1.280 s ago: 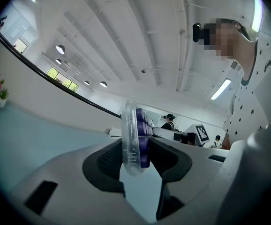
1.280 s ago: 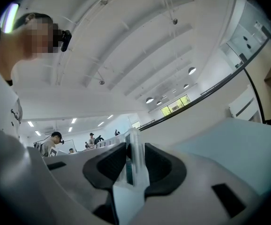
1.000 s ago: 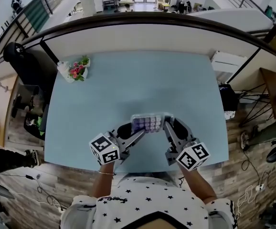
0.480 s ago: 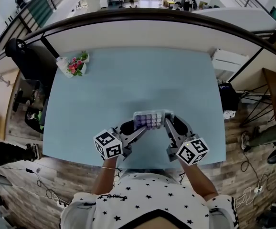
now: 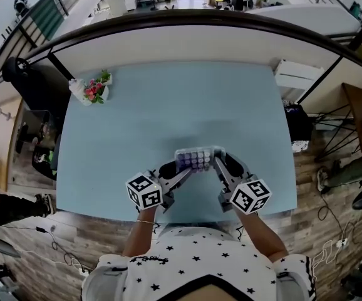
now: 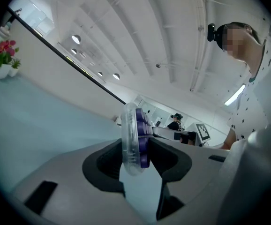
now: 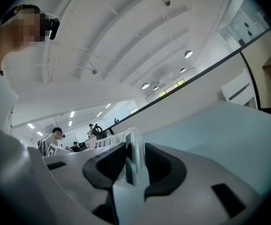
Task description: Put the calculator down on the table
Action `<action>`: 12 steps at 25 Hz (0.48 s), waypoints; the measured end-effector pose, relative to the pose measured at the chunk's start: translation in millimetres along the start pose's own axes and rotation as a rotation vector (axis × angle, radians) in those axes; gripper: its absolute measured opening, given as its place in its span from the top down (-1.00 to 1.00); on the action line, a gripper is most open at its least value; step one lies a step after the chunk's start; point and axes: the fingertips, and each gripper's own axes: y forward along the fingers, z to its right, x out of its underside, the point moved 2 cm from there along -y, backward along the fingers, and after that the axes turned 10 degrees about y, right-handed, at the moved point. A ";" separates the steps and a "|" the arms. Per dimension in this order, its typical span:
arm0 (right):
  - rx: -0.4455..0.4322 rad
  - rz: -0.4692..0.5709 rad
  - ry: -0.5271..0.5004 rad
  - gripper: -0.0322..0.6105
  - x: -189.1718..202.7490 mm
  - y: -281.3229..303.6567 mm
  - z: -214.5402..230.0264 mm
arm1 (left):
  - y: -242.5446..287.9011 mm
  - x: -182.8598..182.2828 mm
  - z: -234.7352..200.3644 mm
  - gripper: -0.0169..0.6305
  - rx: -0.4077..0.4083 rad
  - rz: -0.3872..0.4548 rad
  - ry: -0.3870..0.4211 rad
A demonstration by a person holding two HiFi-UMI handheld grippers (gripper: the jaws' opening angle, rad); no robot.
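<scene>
The big pale blue bench (image 5: 168, 105) filled the middle of the head view. Near its front edge, at about 6 o'clock from the middle, the left tongs (image 5: 179, 173) pinched the left end of the calculator (image 5: 196, 160). The right tongs (image 5: 219, 167) pinched its right end. The calculator was clear with purple keys and hung between them over the bench. A small pot of pink flowers (image 5: 93, 91) stood far off at 10 o'clock.

Calculator (image 5: 196, 160) over table (image 5: 168, 105), flowers (image 5: 94, 89) far left
</scene>
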 end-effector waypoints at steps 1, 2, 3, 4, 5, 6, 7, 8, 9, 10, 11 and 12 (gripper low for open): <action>0.004 -0.003 0.001 0.57 1.2 0.2 1.4 | 0.6 1.9 -0.7 0.41 0.001 -0.002 -0.004; 0.008 -0.007 0.001 0.57 2.7 0.7 2.1 | 0.5 3.9 -1.5 0.41 0.001 -0.002 -0.008; 0.011 -0.011 0.000 0.57 4.5 1.5 2.6 | 0.0 5.9 -2.6 0.41 0.001 -0.002 -0.012; 0.015 -0.016 0.000 0.57 6.5 2.5 3.2 | -0.5 8.1 -3.9 0.41 0.000 -0.002 -0.017; 0.020 -0.020 0.000 0.57 8.4 3.5 4.2 | -0.9 10.2 -5.4 0.40 -0.001 -0.003 -0.023; 0.024 -0.024 0.002 0.57 10.2 4.4 5.5 | -0.8 12.2 -6.7 0.40 -0.001 -0.004 -0.028; 0.028 -0.029 0.005 0.57 11.8 5.0 7.0 | -0.5 14.2 -7.6 0.40 -0.002 -0.007 -0.033; 0.031 -0.034 0.008 0.57 13.4 5.3 8.5 | 0.0 16.1 -8.3 0.40 -0.002 -0.009 -0.039; 0.034 -0.039 0.011 0.57 15.0 5.3 9.9 | 0.4 18.2 -8.7 0.40 -0.002 -0.013 -0.044; 0.037 -0.045 0.013 0.57 16.7 5.4 11.2 | 0.6 20.5 -9.3 0.40 -0.003 -0.016 -0.049; 0.040 -0.050 0.015 0.57 18.7 5.9 12.3 | 0.5 22.7 -10.1 0.40 -0.004 -0.019 -0.054; 0.043 -0.055 0.017 0.57 21.0 6.8 13.0 | -0.2 25.0 -11.2 0.40 -0.005 -0.021 -0.060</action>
